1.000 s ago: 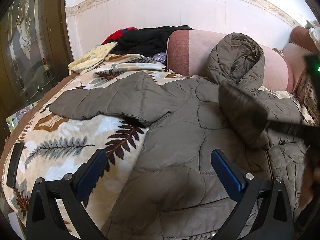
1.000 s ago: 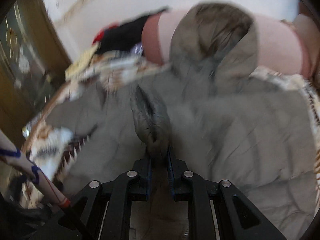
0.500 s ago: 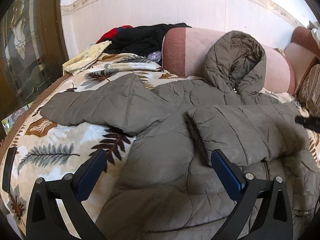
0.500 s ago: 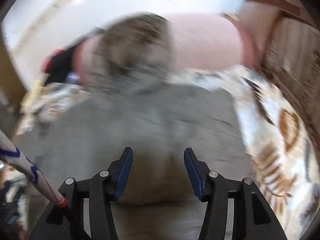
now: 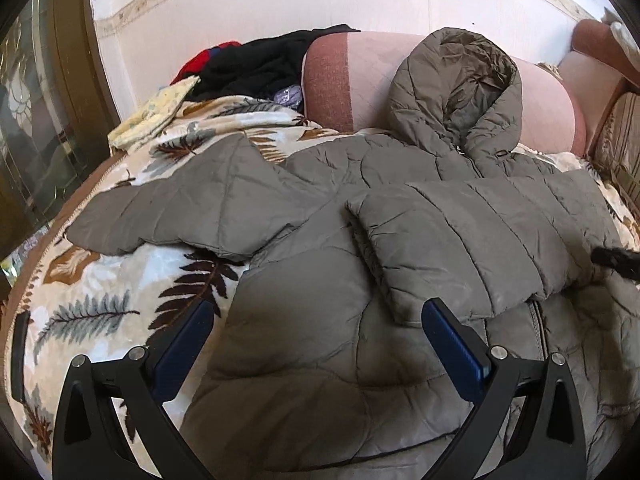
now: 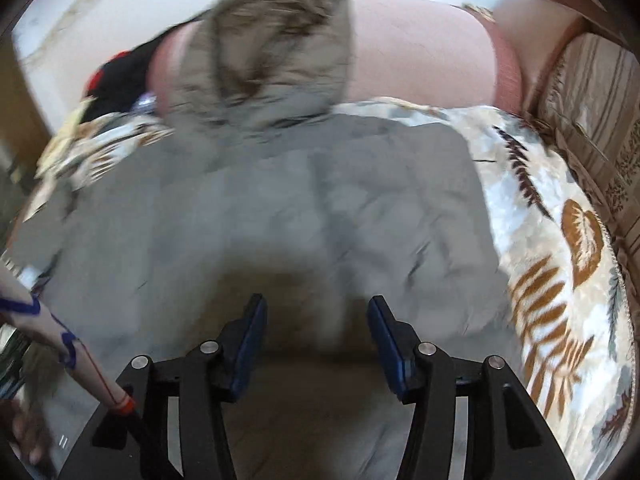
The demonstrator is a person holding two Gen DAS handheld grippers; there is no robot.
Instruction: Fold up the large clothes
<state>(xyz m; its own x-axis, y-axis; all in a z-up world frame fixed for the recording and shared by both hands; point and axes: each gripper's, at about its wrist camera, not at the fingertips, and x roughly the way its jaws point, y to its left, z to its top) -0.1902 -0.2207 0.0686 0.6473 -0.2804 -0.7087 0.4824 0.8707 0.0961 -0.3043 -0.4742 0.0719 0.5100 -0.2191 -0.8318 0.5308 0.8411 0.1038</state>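
The grey quilted jacket (image 5: 320,320) lies front-up on the leaf-print blanket (image 5: 100,304), which covers the seat of a pink sofa (image 5: 372,80). A second ago one sleeve was in the air, pinched between the closed fingers of the right gripper (image 6: 316,320); now that folded sleeve (image 5: 472,236) rests flat across the chest, its cuff pointing toward the other sleeve (image 5: 188,208), and the right gripper's fingers stand spread with nothing between them, over the jacket's lower right part. The right wrist view is motion-blurred. The left gripper (image 5: 316,336) was spread wide a second ago and is spread wide now, empty, above the jacket's lower body near the hem.

There is one jacket, with two sleeves: one folded in, one stretched out to the side over the blanket. It has one hood (image 5: 456,88), which leans up against the sofa backrest. The jacket's long axis runs from the hem nearest the cameras to the hood at the far end; the two sleeves lie roughly across that axis.

Beyond the blanket's far corner sits a heap of dark clothes (image 5: 256,68) with a red piece showing, and a pale yellow cloth (image 5: 152,116) just beside it. A white wall (image 5: 280,0) with a patterned border stands behind the sofa.
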